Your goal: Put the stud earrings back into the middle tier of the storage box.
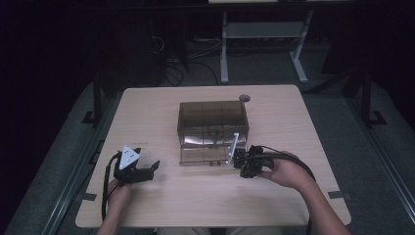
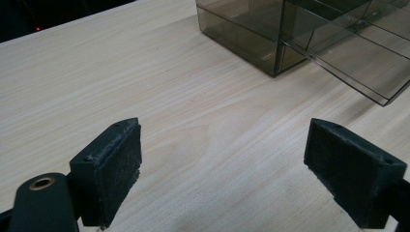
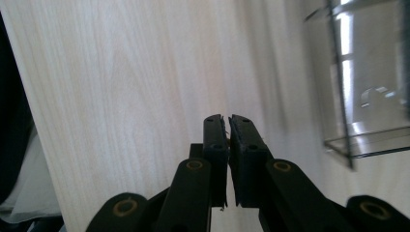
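Note:
A smoky see-through drawer box (image 1: 213,120) stands mid-table, its lower drawer (image 1: 203,155) pulled out toward me. My left gripper (image 1: 149,169) rests low at the table's left, jaws wide apart with only bare wood between them (image 2: 225,128). In the left gripper view the box (image 2: 246,34) and the pulled-out drawer (image 2: 358,58) lie ahead to the right. My right gripper (image 1: 241,164) hovers at the drawer's front right corner. Its jaws are pressed together with nothing in them (image 3: 227,118), and the drawer's clear wall (image 3: 367,96) is off to the right.
The light wooden table (image 1: 195,205) has a round cable hole (image 1: 243,98) at its far edge behind the box. Beyond the table stand a white desk frame (image 1: 264,34) and loose cables on the dark floor.

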Available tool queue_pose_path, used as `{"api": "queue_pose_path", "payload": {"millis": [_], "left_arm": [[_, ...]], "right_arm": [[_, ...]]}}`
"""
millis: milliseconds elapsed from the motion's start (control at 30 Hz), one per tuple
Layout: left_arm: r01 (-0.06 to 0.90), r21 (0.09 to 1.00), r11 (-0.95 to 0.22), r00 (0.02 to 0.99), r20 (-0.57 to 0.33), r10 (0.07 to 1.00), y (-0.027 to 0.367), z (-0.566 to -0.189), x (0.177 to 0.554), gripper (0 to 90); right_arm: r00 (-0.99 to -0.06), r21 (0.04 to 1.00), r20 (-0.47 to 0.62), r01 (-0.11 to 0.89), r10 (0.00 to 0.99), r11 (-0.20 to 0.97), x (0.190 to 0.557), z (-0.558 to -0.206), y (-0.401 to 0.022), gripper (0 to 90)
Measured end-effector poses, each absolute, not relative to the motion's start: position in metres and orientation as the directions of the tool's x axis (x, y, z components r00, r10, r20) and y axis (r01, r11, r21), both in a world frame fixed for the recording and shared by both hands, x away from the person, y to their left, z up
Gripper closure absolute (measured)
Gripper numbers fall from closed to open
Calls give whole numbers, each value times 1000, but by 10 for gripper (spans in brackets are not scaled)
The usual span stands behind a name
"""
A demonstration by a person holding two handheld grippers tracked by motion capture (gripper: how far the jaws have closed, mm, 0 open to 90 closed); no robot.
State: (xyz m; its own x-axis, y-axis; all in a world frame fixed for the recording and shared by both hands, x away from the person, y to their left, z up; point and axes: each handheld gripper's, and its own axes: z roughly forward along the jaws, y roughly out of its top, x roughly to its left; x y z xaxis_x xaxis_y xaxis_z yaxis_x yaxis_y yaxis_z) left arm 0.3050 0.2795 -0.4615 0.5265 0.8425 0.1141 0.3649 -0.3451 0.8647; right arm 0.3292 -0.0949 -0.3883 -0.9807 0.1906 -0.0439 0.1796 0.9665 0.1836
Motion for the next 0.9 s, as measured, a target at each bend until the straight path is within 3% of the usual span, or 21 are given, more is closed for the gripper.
{"api": "queue_pose_path", "payload": {"millis": [367, 900], "left_arm": [[360, 865, -350, 529, 119, 840, 280, -461, 305, 129], [362, 863, -351, 531, 119, 839, 280, -461, 305, 129]], "right_arm": [[-976, 225, -47, 196, 211, 955, 350, -369, -84, 853], [-958, 247, -8, 277, 287, 929, 392, -369, -78, 853]]}}
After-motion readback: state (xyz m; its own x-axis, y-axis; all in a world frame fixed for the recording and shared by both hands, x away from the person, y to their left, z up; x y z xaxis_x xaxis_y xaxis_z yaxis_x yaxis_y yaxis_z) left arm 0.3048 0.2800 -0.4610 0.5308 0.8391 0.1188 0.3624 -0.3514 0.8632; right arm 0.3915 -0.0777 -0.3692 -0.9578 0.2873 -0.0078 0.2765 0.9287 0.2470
